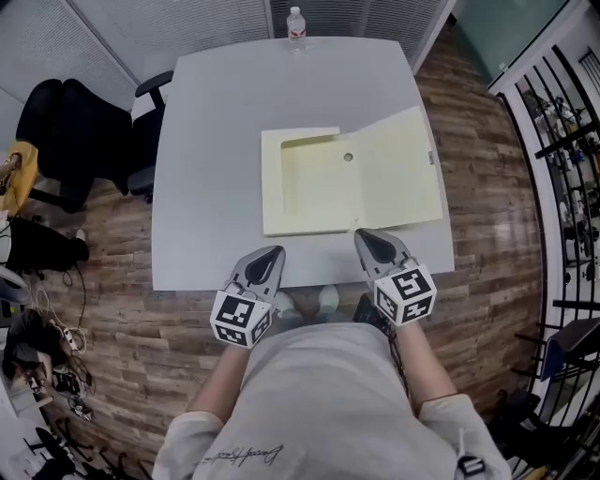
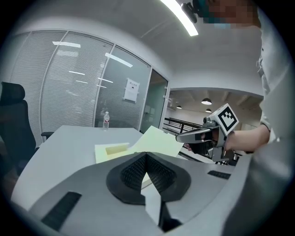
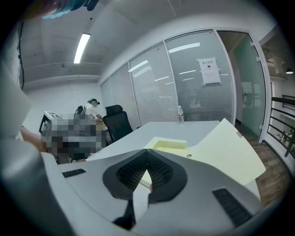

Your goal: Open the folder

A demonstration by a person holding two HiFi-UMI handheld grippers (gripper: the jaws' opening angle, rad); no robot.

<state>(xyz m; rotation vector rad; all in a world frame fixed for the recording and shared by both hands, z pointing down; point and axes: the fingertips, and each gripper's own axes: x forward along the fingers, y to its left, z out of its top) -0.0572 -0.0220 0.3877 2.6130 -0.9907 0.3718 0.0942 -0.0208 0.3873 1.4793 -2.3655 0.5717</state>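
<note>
A pale yellow box folder (image 1: 314,183) lies open on the grey table (image 1: 216,141). Its cover (image 1: 403,169) is swung out to the right and slants up from the tray (image 3: 170,145). My left gripper (image 1: 275,251) hovers at the table's near edge, below the folder's left part, shut and empty. The right gripper (image 1: 361,234) hangs just off the folder's near edge, by the hinge line, also shut with nothing between its jaws. In the left gripper view the right gripper (image 2: 182,136) shows beside the raised cover (image 2: 159,140).
A water bottle (image 1: 296,26) stands at the table's far edge. A black office chair (image 1: 84,131) is at the left, glass walls with blinds stand behind, and a black railing (image 1: 562,141) runs along the right. The person's body is close to the near edge.
</note>
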